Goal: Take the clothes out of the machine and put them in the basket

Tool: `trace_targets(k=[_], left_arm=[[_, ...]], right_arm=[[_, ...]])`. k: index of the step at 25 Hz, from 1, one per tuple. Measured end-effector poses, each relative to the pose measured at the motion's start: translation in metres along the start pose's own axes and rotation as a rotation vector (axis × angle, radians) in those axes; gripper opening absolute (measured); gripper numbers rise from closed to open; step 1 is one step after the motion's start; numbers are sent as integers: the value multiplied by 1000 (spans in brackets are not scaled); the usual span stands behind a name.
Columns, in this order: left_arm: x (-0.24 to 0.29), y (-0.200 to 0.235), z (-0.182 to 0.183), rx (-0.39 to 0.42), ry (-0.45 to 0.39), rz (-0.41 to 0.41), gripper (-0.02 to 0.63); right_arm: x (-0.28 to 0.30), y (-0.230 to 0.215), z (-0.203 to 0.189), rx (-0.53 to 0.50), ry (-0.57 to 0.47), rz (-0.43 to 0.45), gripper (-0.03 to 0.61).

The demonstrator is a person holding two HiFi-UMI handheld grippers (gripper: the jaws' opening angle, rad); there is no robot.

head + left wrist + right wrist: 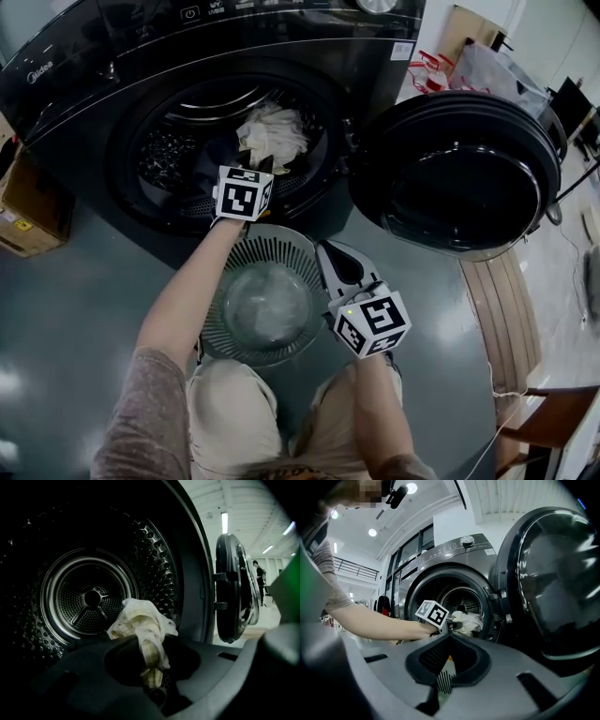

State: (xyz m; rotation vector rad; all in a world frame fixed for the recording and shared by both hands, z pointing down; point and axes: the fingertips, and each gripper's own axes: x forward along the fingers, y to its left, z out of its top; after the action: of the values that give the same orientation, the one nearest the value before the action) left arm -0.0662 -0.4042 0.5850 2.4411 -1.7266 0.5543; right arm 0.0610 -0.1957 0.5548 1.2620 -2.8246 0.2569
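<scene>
The front-loading washing machine (112, 84) stands with its door (459, 173) swung open to the right. My left gripper (260, 167) is at the drum's mouth, shut on a bunched white cloth (274, 131). In the left gripper view the cloth (140, 625) rises from between the closed jaws of the left gripper (152, 670), with the steel drum (89, 597) behind it. The round slatted basket (225, 258) sits on the floor below the opening. My right gripper (330, 251) hovers over the basket's right rim, shut and holding nothing. In the right gripper view the cloth (469, 620) shows at the drum's mouth.
A cardboard box (28, 211) lies left of the machine. Dark fabric (217, 155) shows low in the drum. Wooden slats (502, 309) and a bag (487, 70) are at the right. The open door crowds the space right of the basket.
</scene>
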Motion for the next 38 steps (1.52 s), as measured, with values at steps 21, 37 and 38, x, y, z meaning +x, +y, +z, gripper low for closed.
trace_targets(k=[21, 37, 38], left_arm=[[-152, -28, -20, -85, -44, 0, 81], [-240, -62, -60, -95, 11, -45, 92], [-239, -65, -62, -84, 23, -56, 104]], right_arm=[[4, -13, -14, -40, -5, 2, -3], [8, -13, -16, -44, -1, 1, -3], [8, -12, -16, -44, -1, 3, -3]])
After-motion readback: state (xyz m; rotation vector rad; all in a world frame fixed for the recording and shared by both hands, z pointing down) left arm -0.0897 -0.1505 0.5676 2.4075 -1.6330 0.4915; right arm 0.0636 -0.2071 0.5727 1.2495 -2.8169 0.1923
